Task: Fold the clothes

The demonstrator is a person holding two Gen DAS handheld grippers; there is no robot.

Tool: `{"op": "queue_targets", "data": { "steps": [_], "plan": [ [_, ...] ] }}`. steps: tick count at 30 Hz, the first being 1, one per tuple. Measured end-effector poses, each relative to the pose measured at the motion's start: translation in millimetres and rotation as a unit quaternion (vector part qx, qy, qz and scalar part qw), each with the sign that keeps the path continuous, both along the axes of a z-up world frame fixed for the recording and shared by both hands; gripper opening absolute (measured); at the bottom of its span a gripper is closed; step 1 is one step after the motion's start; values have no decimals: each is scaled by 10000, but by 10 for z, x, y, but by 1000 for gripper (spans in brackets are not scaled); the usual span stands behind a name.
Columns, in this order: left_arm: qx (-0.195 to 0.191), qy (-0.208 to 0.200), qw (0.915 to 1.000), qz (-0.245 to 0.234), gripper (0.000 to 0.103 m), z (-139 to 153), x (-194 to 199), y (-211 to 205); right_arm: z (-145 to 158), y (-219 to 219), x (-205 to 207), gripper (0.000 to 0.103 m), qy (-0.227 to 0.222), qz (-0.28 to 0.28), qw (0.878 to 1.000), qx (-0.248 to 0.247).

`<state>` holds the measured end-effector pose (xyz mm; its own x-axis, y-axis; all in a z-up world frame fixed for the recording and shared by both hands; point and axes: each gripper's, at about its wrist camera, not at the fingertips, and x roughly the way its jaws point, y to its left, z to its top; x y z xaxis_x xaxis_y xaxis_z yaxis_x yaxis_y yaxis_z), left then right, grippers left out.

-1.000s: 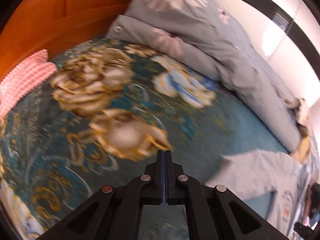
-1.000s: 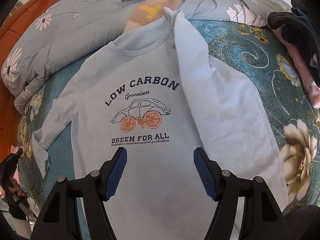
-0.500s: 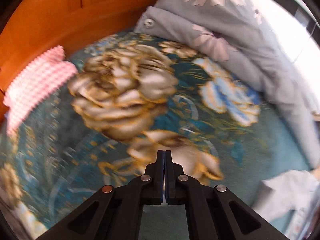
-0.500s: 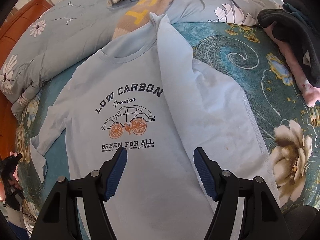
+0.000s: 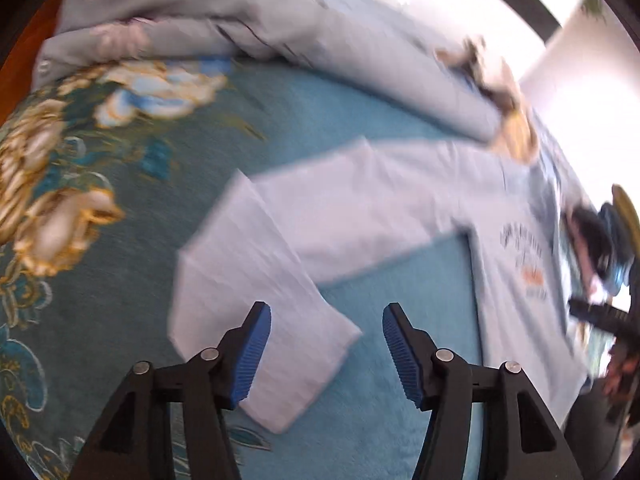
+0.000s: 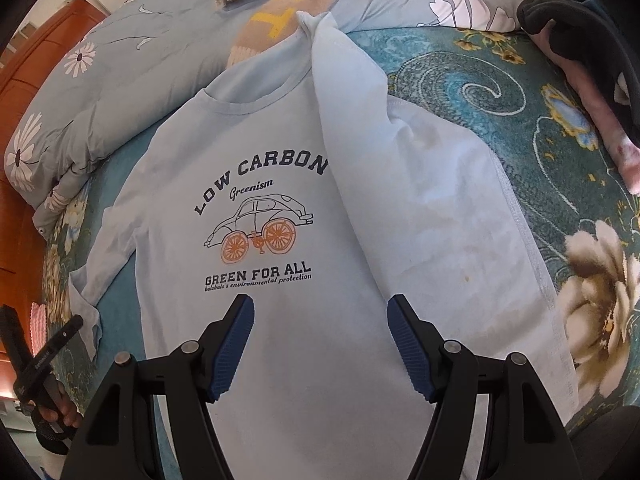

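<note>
A light blue T-shirt (image 6: 280,152) with a "LOW CARBON" car print lies face up on the bed, its right side folded inward over the chest. My right gripper (image 6: 320,350) hovers open over the shirt's lower front, with nothing between its pads. My left gripper (image 5: 326,354) is over the shirt's spread left sleeve (image 5: 260,300). Its jaws are opening, and the sleeve's cuff lies below and between the blue pads, untouched by them. In the right wrist view, the left gripper (image 6: 40,356) shows at the lower left, held in a hand.
A teal flowered bedspread (image 6: 520,128) covers the bed. A grey-blue floral duvet (image 6: 100,92) is bunched behind the shirt, with a beige sweater (image 6: 280,12) on it. Dark and pink clothes (image 6: 592,80) lie at the right. An orange wooden headboard (image 6: 36,64) bounds the left.
The left gripper has swung from the flowered bedspread near the headboard over to the shirt's sleeve, and its jaws have gone from shut to open. The right gripper has barely moved.
</note>
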<state>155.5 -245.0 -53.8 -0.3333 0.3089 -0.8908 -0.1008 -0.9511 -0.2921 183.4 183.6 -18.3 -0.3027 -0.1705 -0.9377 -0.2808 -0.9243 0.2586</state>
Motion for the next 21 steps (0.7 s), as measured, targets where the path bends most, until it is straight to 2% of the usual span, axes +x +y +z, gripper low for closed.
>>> {"op": "queue_targets", "data": {
  "steps": [3,6,8,10,12,14,16,18,21],
  "plan": [
    [-328,-35,9993,-164,62,-78,12,116,-21,43,16,71,-17,-73,10000,-21],
    [-435,40,9989,-186,59,-77,17,140,-38,78,20,70,-33,-125,9999,-14],
    [-523,59,9986,-56,39,-84,14,88,-47,85,10,70,-46,-145,9999,-20],
    [-520,83,9985,145,14,-83,14,-11,-55,90,-2,70,-57,-165,9998,-32],
    [-282,132,9984,474,1,-52,15,-192,-59,73,-19,70,-62,-147,9999,-38],
    [-43,202,9960,865,1,-7,17,-399,-59,40,-39,70,-60,-99,9999,-42],
    [170,318,9899,1374,1,70,17,-664,-62,15,-58,70,-56,-63,9999,-56],
    [140,464,9829,1778,1,155,14,-898,-65,3,-71,70,-58,-46,9999,-72],
    [50,679,9681,2410,1,299,-9,-1251,-70,-2,-88,70,-59,-29,9999,-89]
  ]
}}
